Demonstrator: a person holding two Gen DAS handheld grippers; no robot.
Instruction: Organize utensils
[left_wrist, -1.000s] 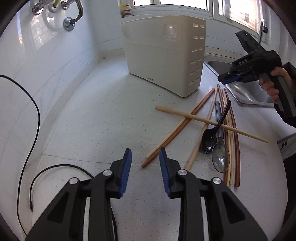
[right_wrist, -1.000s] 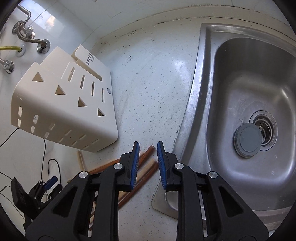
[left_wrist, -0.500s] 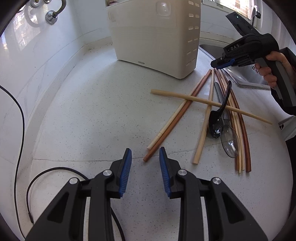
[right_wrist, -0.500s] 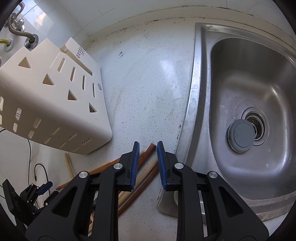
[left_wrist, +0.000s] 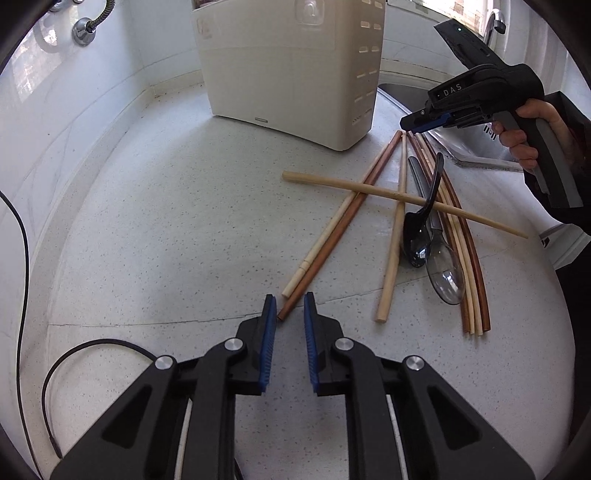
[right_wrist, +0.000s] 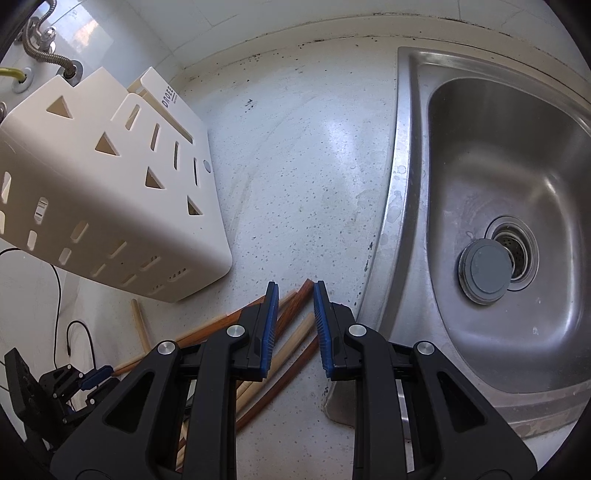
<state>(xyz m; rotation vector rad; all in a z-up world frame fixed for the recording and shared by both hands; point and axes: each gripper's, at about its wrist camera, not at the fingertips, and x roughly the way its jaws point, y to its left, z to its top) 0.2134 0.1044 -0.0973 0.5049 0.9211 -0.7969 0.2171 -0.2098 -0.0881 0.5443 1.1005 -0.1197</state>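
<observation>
Thin wooden chopsticks (left_wrist: 334, 229), light, stiff and smooth, are scattered on the speckled desk (left_wrist: 166, 229). The left gripper (left_wrist: 287, 301), just narrowed, and right gripper (right_wrist: 294, 291) are released, empty; mid-shaft is judged best.

White speckled surface (left_wrist: 155, 229), hairline crack (left_wrist: 147, 324) ran across it. Stainless sink (right_wrist: 491, 236) was set into the surface, grey stopper (right_wrist: 485, 271) sat beside its open drain. Dark grime spots lined the surface-to-wall seam (right_wrist: 295, 40) behind the sink. White tiled wall (left_wrist: 48, 122) stood well left of the sink, with chrome flex hose fittings (left_wrist: 86, 29). Window (left_wrist: 458, 9) was above the sink, daylight glared off the surface. Black cable (left_wrist: 59, 369) lay far from the sink, by the wall.
</observation>
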